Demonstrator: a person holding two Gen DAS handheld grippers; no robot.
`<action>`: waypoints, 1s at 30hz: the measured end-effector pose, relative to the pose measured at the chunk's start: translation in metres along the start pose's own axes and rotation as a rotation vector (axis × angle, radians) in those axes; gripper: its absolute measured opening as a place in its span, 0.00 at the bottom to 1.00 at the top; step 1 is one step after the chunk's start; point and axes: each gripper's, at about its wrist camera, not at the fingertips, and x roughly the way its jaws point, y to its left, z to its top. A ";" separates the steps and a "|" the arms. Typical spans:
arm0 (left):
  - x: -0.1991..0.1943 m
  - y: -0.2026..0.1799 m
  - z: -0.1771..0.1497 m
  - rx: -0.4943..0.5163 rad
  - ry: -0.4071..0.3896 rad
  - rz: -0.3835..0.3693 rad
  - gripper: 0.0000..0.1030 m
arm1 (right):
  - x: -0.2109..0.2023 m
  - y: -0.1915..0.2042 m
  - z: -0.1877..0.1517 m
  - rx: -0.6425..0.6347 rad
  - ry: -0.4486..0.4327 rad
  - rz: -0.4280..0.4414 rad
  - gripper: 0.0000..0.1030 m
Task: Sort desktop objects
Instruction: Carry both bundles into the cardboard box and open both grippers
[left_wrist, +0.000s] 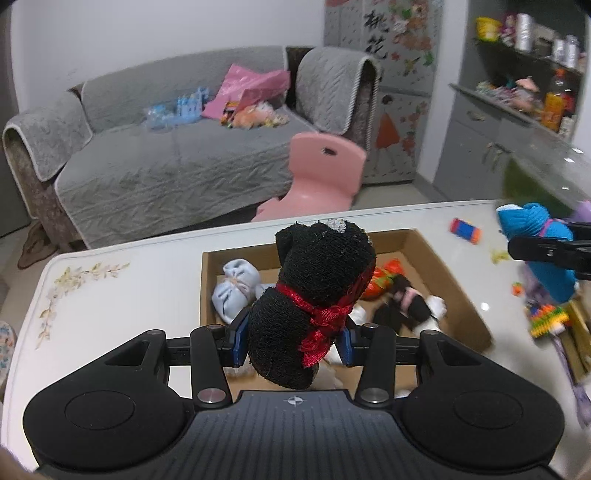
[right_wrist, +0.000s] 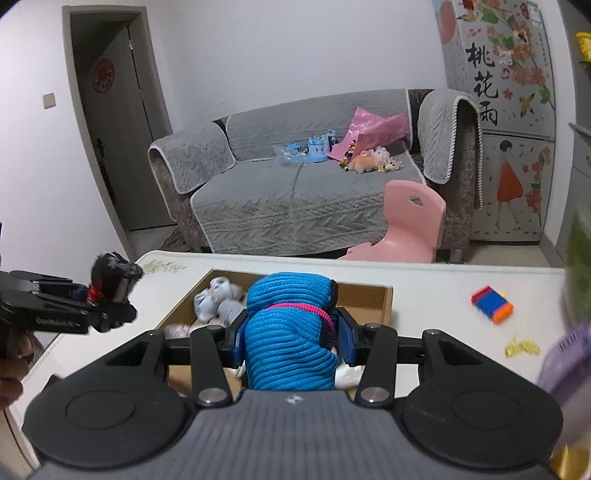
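1. My left claw (left_wrist: 291, 341) is clamped on a black sock doll (left_wrist: 314, 295) with a red ribbon at its neck; the doll fills the centre of the left wrist view, upright between the blue pads.
2. My right claw (right_wrist: 291, 341) is clamped on a blue knitted doll (right_wrist: 290, 332) with a pink band, centre of the right wrist view.
3. Behind both dolls, mid-frame, I see an open cardboard box (left_wrist: 458, 295) on the white tabletop (left_wrist: 147, 288). Inside it lie a pale blue cloth bundle (left_wrist: 236, 291) at the left, an orange toy (left_wrist: 384, 280) and a black-and-white plush (left_wrist: 410, 310) further right.
4. In the right wrist view, a small red, blue and orange toy (right_wrist: 492, 303) lies on the tabletop at right, apart from the box, with a yellow scrap (right_wrist: 521, 348) below it.
5. A purple object at that view's right edge is too blurred for me to identify.
6. In the upper half of both views stand a grey sofa (right_wrist: 295, 199) and a pink chair (right_wrist: 410, 225).
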 end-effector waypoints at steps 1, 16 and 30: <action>0.011 0.002 0.005 -0.008 0.009 0.000 0.50 | 0.007 -0.001 0.004 -0.002 0.008 -0.001 0.42; 0.154 -0.007 0.041 0.030 0.161 0.040 0.50 | 0.120 -0.024 0.002 -0.020 0.170 -0.081 0.42; 0.171 -0.008 0.037 0.073 0.182 0.073 0.66 | 0.145 -0.032 -0.009 -0.024 0.193 -0.145 0.52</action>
